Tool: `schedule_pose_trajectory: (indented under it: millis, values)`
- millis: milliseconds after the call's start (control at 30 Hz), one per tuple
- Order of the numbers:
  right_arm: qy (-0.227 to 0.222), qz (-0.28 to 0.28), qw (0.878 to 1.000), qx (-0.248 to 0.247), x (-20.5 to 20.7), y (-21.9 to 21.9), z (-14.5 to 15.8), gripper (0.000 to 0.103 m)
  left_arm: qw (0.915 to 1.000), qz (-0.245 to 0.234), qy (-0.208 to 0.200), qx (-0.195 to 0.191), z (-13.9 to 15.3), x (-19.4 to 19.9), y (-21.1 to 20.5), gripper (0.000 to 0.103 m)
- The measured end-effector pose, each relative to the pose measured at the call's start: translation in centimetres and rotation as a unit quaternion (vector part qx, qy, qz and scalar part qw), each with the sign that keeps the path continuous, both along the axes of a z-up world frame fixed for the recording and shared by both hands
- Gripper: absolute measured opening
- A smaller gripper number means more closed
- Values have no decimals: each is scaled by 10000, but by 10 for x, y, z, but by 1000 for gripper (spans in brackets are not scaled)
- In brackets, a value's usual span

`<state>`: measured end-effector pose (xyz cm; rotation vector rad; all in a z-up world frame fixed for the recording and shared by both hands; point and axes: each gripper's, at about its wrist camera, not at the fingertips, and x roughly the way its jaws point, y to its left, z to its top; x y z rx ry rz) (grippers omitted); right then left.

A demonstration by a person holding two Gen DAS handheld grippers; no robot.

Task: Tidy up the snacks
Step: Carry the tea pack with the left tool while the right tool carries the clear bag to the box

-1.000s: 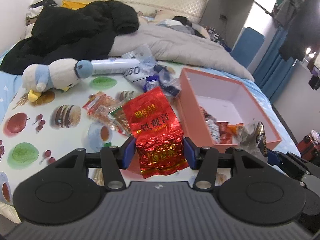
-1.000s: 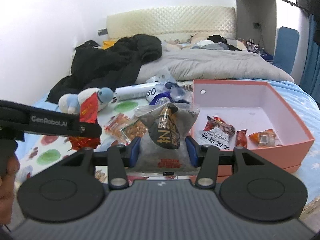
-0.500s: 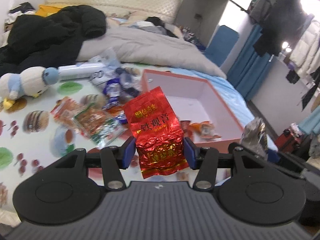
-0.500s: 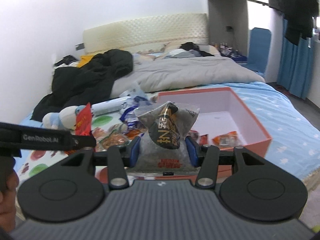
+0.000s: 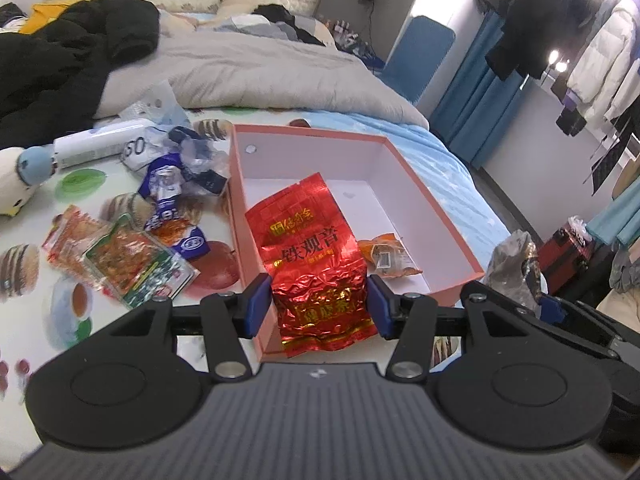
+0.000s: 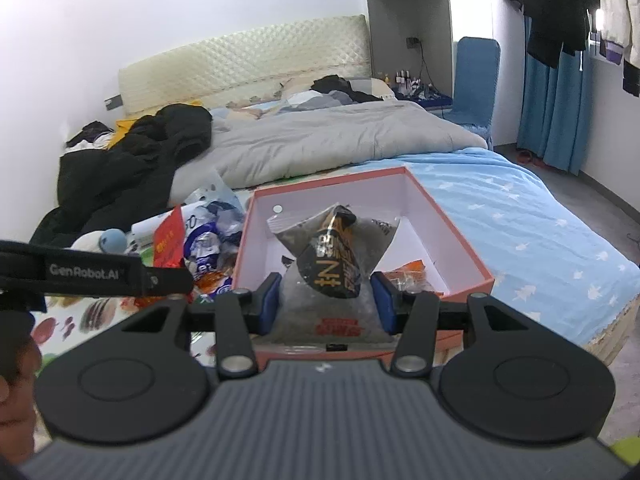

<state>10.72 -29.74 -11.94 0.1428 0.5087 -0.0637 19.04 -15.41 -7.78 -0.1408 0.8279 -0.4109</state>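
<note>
My left gripper (image 5: 319, 306) is shut on a red foil tea packet (image 5: 312, 256), held above the near end of the open pink box (image 5: 432, 208). An orange snack (image 5: 386, 254) lies on the box floor beside it. In the right wrist view my right gripper (image 6: 326, 306) is shut on a grey and black snack bag (image 6: 332, 264), held over the pink box (image 6: 448, 224) from its near side. The red packet (image 6: 170, 236) and the left gripper's arm show at the left of that view. The grey bag (image 5: 514, 268) appears at the right edge of the left wrist view.
Loose snack packets (image 5: 120, 256) and blue wrappers (image 5: 172, 196) lie on the fruit-print cloth left of the box. A plush toy (image 5: 18, 176), a white tube (image 5: 100, 142), a black coat (image 5: 72, 52) and a grey duvet (image 5: 260, 68) lie behind. The bed edge (image 6: 600, 320) drops right.
Both grippers have carried their packets to the right, from over the loose snacks to above the pink box. The box now sits directly behind each packet.
</note>
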Motion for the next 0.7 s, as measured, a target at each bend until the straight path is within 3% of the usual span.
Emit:
schedule_pose_trajectory:
  millis: [467,700]
  values:
    - [533,-80,9985,77,103,-43,-33,51,9983,-258,430,283,-45,131,-58,57]
    - [842,-63,9964,-19,148,-58,-61,51,9962,-416,648,402,-72,174,-83,58]
